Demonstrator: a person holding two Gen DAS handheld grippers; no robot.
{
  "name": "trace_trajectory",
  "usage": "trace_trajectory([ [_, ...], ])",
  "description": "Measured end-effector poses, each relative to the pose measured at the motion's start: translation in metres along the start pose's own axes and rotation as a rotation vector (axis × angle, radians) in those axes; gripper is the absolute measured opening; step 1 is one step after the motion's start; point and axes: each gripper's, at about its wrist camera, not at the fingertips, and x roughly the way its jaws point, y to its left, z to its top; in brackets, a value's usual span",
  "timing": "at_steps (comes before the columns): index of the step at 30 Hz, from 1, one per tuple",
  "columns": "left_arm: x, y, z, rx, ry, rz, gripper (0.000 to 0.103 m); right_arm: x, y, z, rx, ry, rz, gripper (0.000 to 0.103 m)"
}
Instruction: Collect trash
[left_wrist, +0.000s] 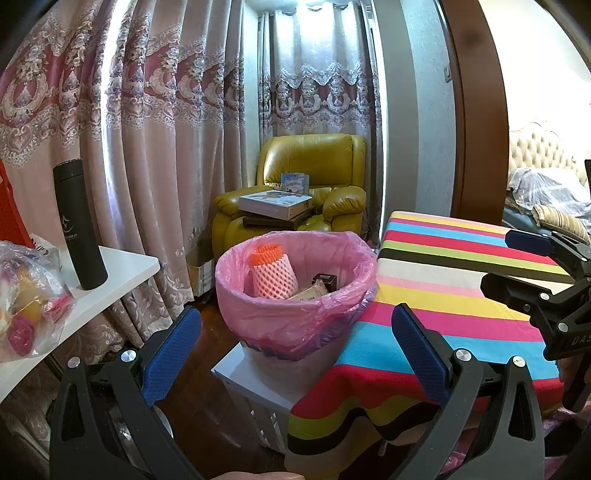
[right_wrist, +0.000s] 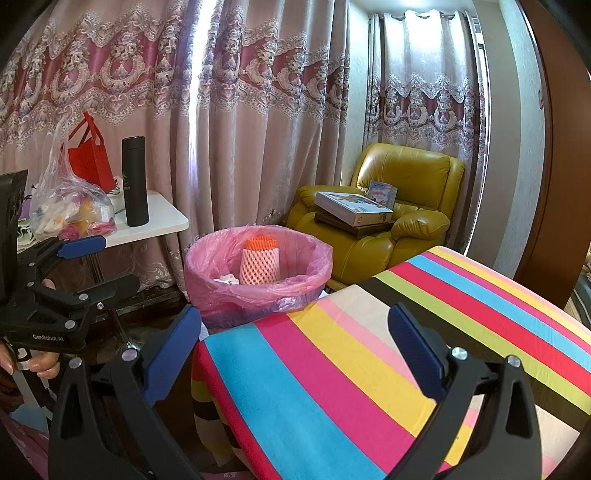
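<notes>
A bin with a pink liner (left_wrist: 258, 321) stands on a white stool beside the striped table. Inside it are a pink and orange foam fruit net (left_wrist: 269, 271) and some small boxes (left_wrist: 319, 286). My left gripper (left_wrist: 295, 310) is open and empty, held just short of the bin. My right gripper (left_wrist: 496, 260) hangs open over the striped cloth at the right. In the right wrist view the right gripper (right_wrist: 294, 311) is open over the table's near corner, with the bin (right_wrist: 221, 299), the foam net (right_wrist: 258, 262) and the open left gripper (right_wrist: 120, 261) beyond it.
A striped tablecloth (right_wrist: 332, 387) covers the table. A white side table (left_wrist: 122, 273) at the left holds a black flask (left_wrist: 79, 229), a filled clear plastic bag (left_wrist: 26, 295) and a red bag (right_wrist: 90, 155). A yellow armchair (left_wrist: 314, 166) with boxes stands behind, before the curtains.
</notes>
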Motion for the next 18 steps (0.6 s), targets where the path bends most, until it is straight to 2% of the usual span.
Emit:
trace_trajectory([
  [18, 0.0004, -0.0009, -0.0003, 0.001, 0.002, -0.002, 0.097, 0.0005, 0.0013, -0.0007, -0.001, 0.003, 0.000, 0.098],
])
